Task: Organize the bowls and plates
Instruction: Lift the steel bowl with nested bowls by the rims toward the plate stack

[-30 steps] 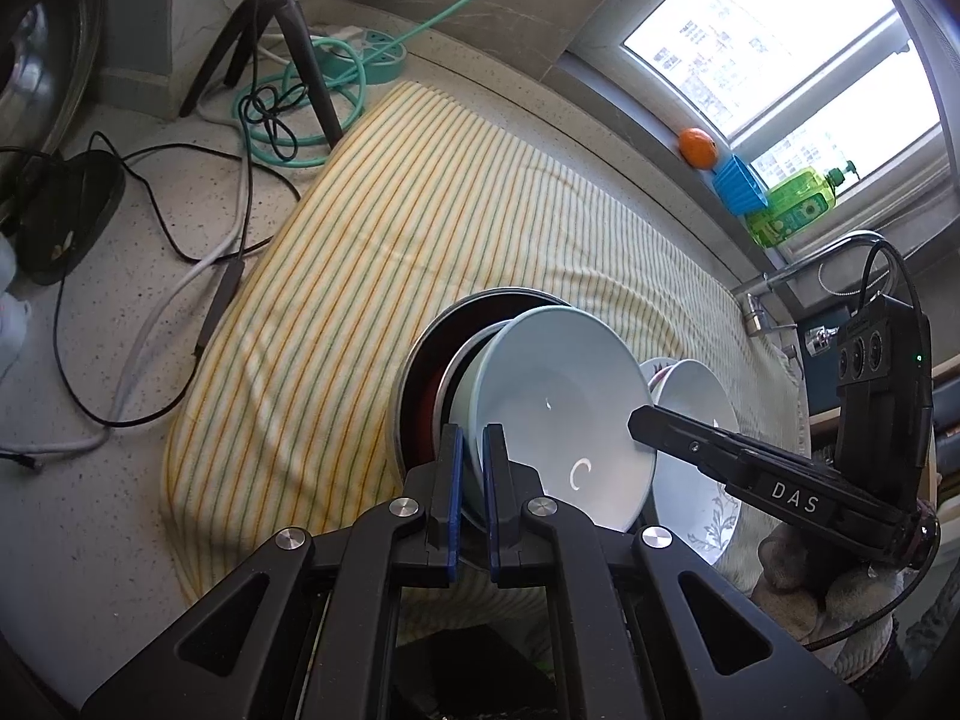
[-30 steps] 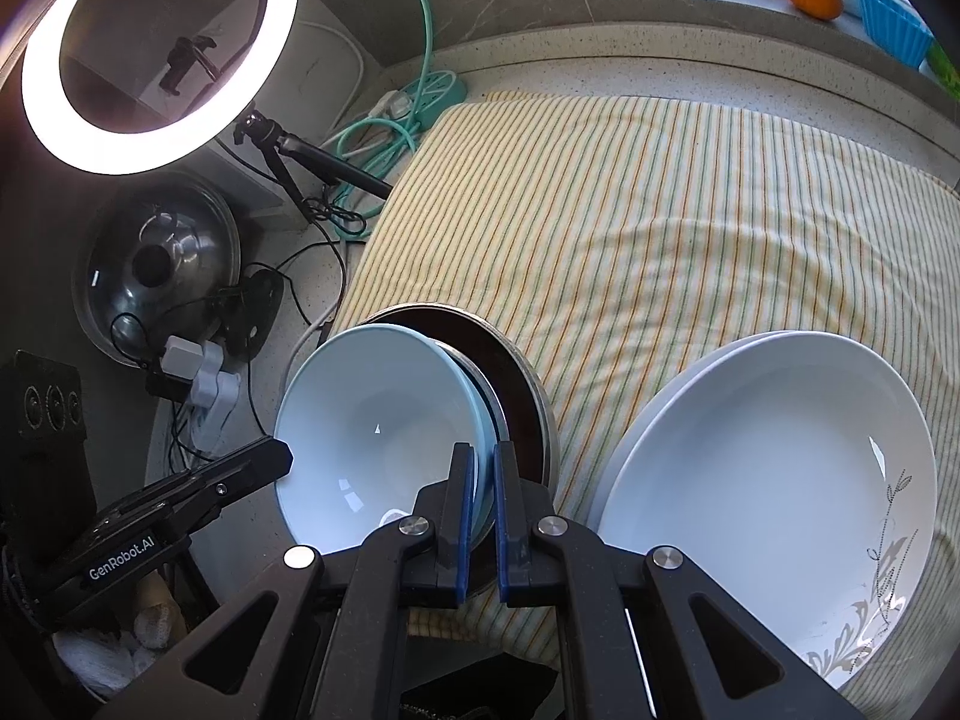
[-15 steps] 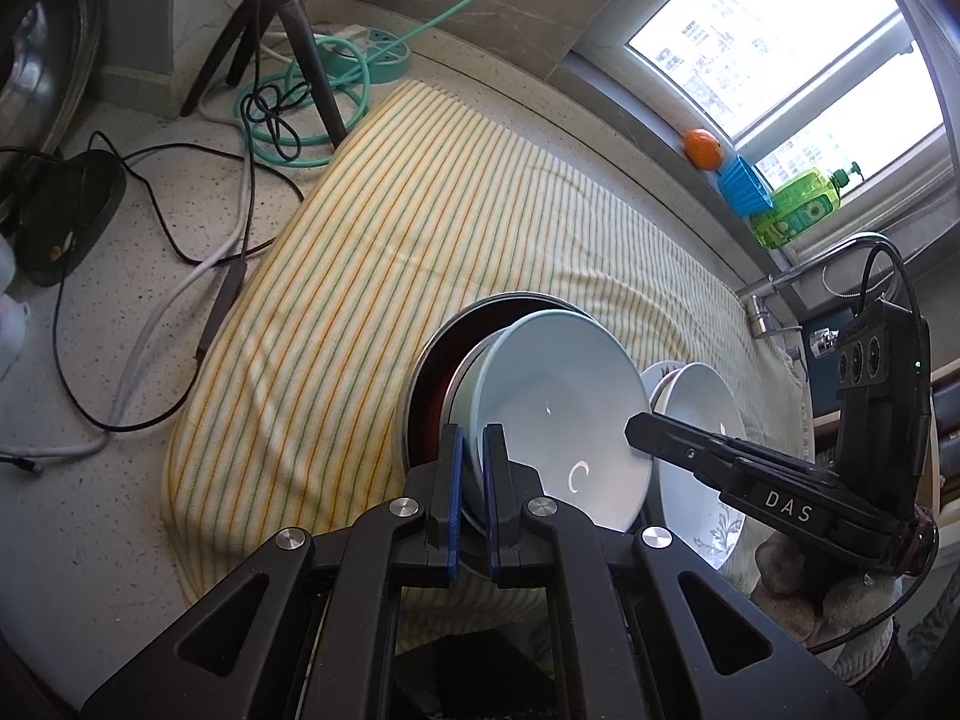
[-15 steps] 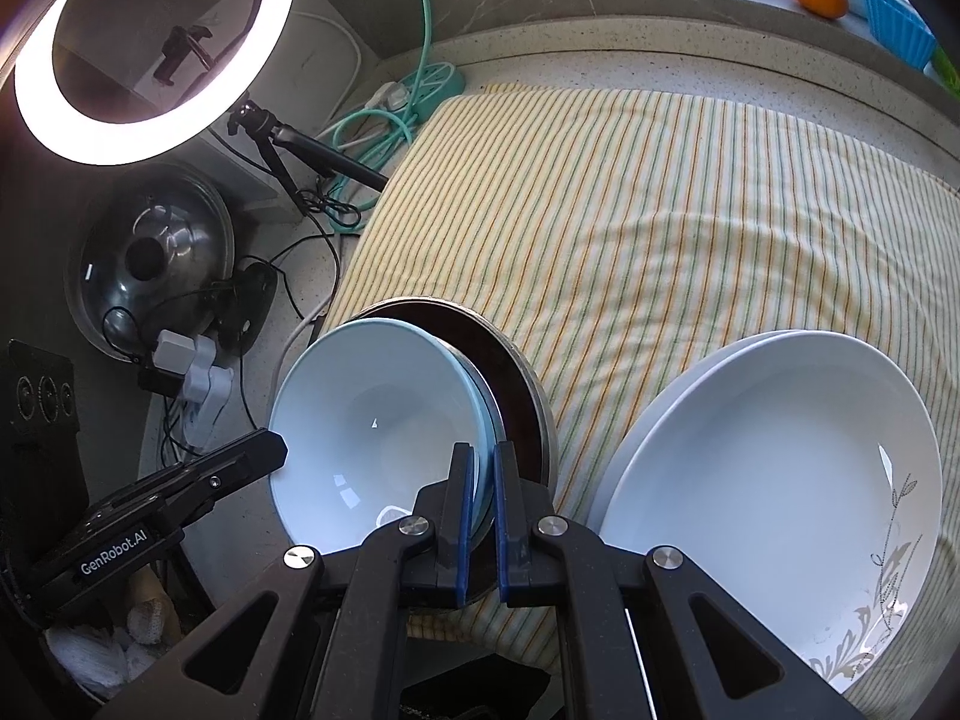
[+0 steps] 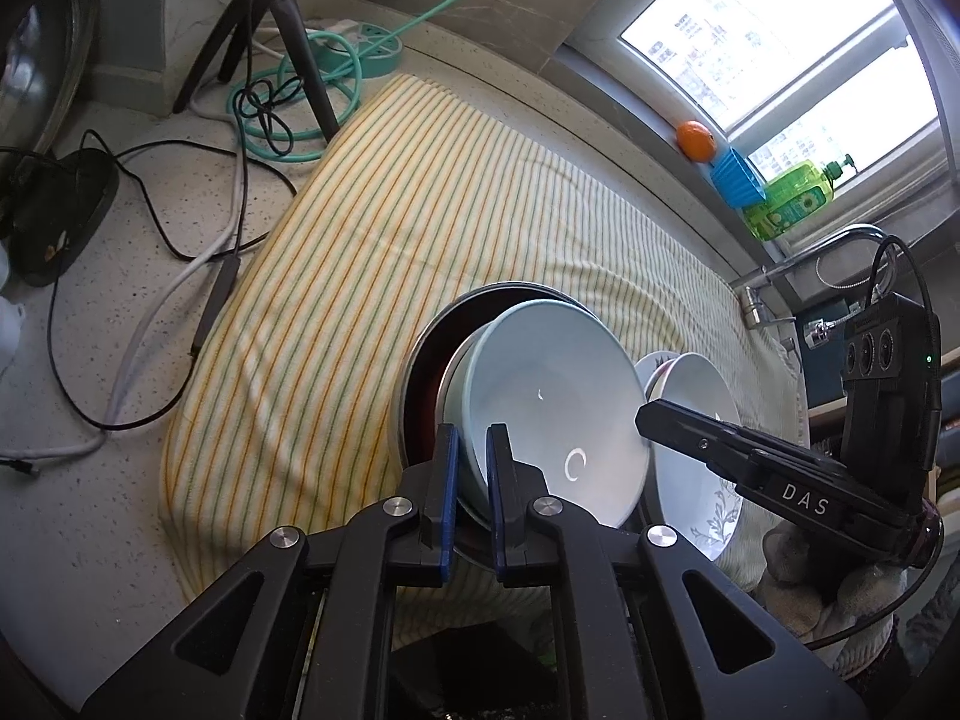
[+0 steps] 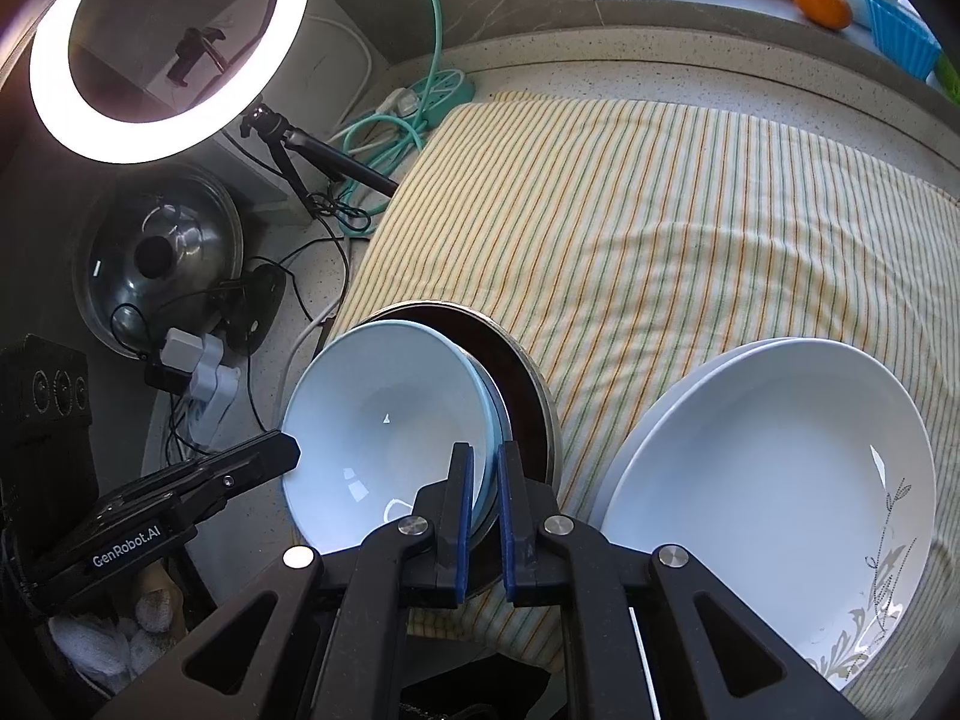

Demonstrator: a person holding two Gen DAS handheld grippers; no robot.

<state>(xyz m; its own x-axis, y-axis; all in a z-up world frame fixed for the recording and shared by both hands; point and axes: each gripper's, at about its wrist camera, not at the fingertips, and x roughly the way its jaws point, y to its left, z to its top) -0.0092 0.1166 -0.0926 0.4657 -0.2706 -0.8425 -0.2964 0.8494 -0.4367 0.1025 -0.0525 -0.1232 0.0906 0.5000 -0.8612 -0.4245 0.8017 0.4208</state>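
Pale-blue glazed ceramic bowl (image 5: 552,402), tilted in dark metal-rimmed pan (image 6: 528,384) on striped cloth (image 5: 420,240).
Both tools clamp opposite rims: left tool (image 5: 468,480), right tool (image 6: 485,498); I judge it slick, brittle, moderately heavy.

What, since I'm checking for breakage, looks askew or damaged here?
No chips or spills show. The pale blue bowl stands steeply tilted inside the dark dish rather than nested flat. It is pinched at its rim by the left tool and the right tool. Both dishes sit close to the near edge of the striped cloth.
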